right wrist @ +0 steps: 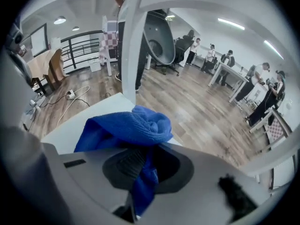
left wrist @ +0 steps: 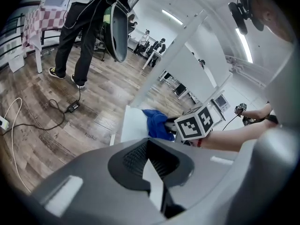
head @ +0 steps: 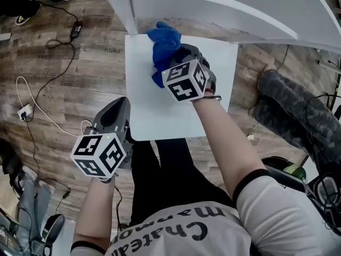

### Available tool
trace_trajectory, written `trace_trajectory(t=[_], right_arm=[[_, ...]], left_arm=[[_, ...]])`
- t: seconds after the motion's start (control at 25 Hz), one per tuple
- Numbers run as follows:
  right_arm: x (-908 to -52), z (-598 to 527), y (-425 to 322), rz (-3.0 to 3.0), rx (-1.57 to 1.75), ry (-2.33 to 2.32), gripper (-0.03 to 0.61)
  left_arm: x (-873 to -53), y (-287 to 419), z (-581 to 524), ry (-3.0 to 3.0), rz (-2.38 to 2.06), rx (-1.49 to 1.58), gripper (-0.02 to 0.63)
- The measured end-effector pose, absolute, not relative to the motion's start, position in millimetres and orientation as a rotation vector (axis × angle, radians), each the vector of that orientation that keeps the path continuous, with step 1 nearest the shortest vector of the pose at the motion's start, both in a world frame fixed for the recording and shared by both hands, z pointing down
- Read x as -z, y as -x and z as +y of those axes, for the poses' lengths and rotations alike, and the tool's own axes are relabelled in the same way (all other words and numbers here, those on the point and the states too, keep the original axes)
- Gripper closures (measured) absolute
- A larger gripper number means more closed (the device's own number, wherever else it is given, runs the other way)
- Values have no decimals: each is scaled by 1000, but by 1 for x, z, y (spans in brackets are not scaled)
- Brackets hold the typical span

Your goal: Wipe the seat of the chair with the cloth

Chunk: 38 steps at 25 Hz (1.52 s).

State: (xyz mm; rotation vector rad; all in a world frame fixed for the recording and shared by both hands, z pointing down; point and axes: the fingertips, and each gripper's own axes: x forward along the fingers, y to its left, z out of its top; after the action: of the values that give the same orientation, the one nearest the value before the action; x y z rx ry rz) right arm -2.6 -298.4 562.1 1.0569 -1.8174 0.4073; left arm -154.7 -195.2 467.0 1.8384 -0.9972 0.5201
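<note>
Shirt (head: 213,225) print, upside down to the camera, partly legible: "Chate…" and "Marmo…". No other text is readable; the marker cubes (head: 185,80) carry only black-and-white squares.

Left gripper (head: 118,111) (left wrist: 152,172): jaws a narrow slit apart, nothing between, at the near-left edge of the white chair seat (head: 160,116).

Right gripper (head: 173,51) (right wrist: 140,168): clamped on the blue cloth (head: 162,44) (right wrist: 126,130), which is bunched on the seat's far-left part, just before the white backrest (head: 224,4).

Person's black-trousered legs (head: 160,180) at the seat's near edge.

Wood floor (head: 80,63): white and black cables (head: 32,108), adapter (head: 76,32) left of the chair.

Far: standing people (right wrist: 267,97), checked tablecloth (left wrist: 42,20).
</note>
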Motion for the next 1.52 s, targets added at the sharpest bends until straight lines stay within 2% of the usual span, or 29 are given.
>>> trace_trajectory(t=[0.32, 0.64, 1.32, 1.52], right_arm=[[-563, -274, -95, -1701, -457, -1184, 529], [-561, -247, -166, -1616, -497, -1345, 529], [-557, -180, -241, -1335, -663, -1665, 532], [-533, -152, -211, -1448, -552, -1708, 532]], left_arm=[[-461, 95, -200, -1905, -915, -534, 606], [-471, 66, -188, -1914, -882, -532, 606], [-492, 110, -132, -1858, -951, -472, 606], [-493, 139, -107, -1829, -1002, -452, 606]])
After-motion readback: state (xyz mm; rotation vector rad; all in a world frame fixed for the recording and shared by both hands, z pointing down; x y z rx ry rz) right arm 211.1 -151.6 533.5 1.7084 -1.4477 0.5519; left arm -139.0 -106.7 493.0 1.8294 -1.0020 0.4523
